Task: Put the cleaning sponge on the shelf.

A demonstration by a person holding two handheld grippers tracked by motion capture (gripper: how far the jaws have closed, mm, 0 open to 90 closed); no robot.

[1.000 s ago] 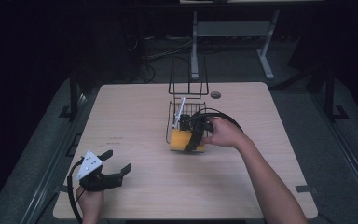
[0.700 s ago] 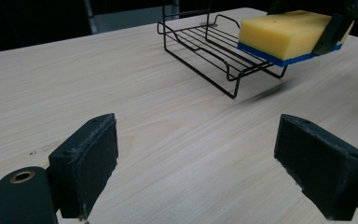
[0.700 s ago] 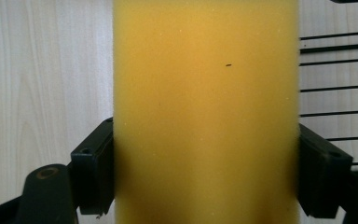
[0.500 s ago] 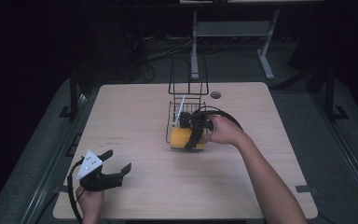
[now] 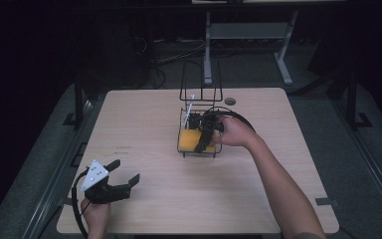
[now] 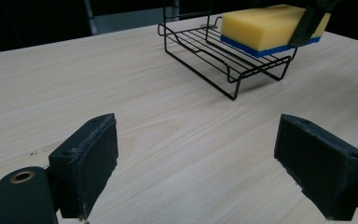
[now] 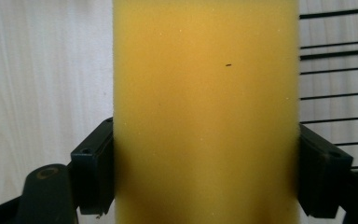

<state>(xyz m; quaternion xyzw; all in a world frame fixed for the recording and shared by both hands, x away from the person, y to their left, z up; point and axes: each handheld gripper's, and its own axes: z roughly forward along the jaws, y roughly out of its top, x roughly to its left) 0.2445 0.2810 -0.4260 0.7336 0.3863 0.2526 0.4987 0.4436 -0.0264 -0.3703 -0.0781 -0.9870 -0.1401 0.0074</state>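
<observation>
Fingers (image 7: 93, 172) of my right gripper (image 7: 205, 175) clamp both flanks of the yellow sponge (image 7: 205, 107), blue-bottomed, at the near end of the black wire rack (image 6: 223, 51) mid-table, while my left gripper (image 5: 110, 183) rests near the front-left corner of the wooden table (image 5: 144, 124), jaws spread wide, nothing between them.

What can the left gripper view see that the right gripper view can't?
The left gripper view shows the sponge's blue bottom layer, the whole black wire rack standing on the table, and the left gripper's fingers spread wide with nothing between them. The right gripper view shows, up close, the right gripper's fingers pressed against both sides of the sponge's yellow face, which has a tiny dark speck. Both show the yellow sponge, some rack wires and the pale wooden table.
</observation>
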